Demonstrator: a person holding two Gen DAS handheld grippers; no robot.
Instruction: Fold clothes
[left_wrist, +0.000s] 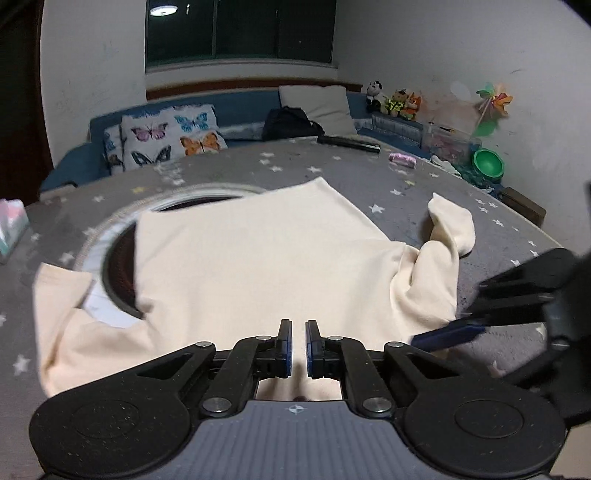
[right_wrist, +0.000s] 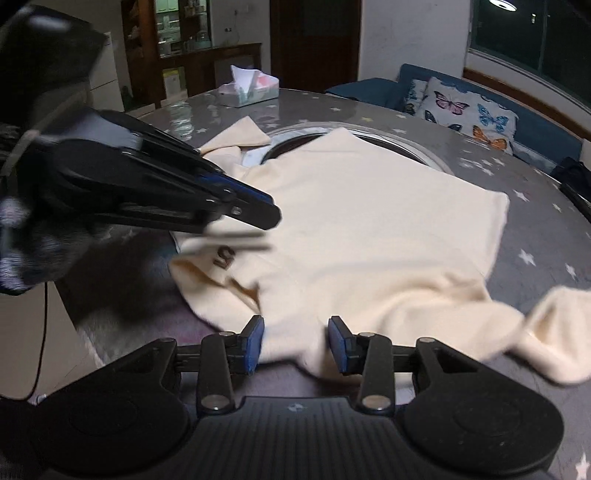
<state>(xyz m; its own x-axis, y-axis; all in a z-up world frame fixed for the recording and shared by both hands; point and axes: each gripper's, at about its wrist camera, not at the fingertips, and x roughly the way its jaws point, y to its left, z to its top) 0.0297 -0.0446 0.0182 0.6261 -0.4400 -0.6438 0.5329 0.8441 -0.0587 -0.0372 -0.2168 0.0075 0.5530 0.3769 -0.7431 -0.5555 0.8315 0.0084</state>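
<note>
A cream T-shirt (left_wrist: 258, 258) (right_wrist: 369, 221) lies spread on the round table with the grey star cloth (left_wrist: 369, 177) (right_wrist: 535, 236). Dark print shows near its near edge (right_wrist: 225, 258). One sleeve (left_wrist: 450, 225) (right_wrist: 561, 325) is bunched at the right, the other sleeve (left_wrist: 55, 291) (right_wrist: 243, 134) lies at the left. My left gripper (left_wrist: 298, 343) (right_wrist: 271, 216) hovers over the shirt's near edge, pads almost together with nothing between them. My right gripper (right_wrist: 297, 341) (left_wrist: 454, 317) is open at the shirt's near right edge, with cloth lying between its pads.
A round recessed ring (left_wrist: 122, 258) in the table's middle is partly under the shirt. A tissue box (right_wrist: 247, 86) stands at the far left edge. A black bar (left_wrist: 349, 143), a pink object (left_wrist: 402, 159) and a green bowl (left_wrist: 487, 164) sit far right. A sofa with a butterfly pillow (left_wrist: 166, 136) is behind.
</note>
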